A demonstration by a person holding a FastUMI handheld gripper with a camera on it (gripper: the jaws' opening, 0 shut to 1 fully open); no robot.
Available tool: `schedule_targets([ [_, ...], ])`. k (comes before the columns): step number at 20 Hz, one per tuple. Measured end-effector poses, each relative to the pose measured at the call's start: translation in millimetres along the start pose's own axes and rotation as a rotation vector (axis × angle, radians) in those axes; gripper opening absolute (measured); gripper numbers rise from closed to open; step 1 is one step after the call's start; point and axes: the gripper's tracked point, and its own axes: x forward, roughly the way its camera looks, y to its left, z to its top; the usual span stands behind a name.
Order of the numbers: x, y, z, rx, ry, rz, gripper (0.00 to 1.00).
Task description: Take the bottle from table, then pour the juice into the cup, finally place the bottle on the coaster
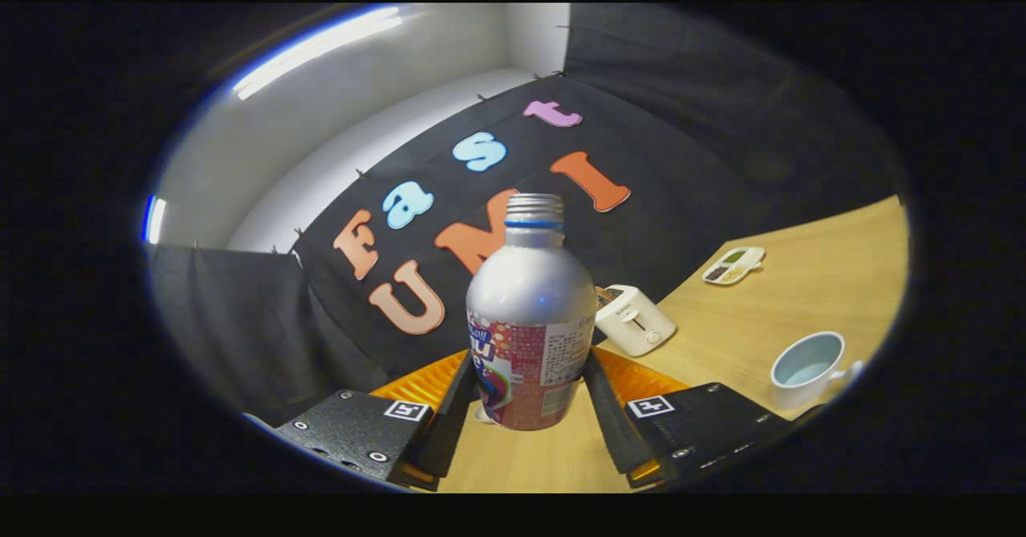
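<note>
Your gripper (529, 409) holds the bottle (531, 320) at its lower body, centre frame, uncapped and lifted. Keep it upright — carry it toward the cup (808, 369), lower right on the surface (801, 280), then tip slowly.

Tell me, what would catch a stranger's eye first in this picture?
A silver bottle with a colourful label stands out at once, gripped between the two fingers of the claw and apparently lifted off the wooden table. To its right, beyond the fingers, sits a pale cup; a small white toaster stands just behind the bottle, near the black cloth wall.
</note>
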Motion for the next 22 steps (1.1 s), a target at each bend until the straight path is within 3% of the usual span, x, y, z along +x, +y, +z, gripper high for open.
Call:
schedule_targets([
  [5,1,-31,-27,-0.307,0.016,-0.072,0.75],
  [10,12,-43,-71,-0.574,0.129,-0.089,0.75],
  [15,15,-48,-105,-0.695,0.228,-0.067,0.75],
  [22,27,-57,-142,-0.733,0.336,-0.051,0.76],
])
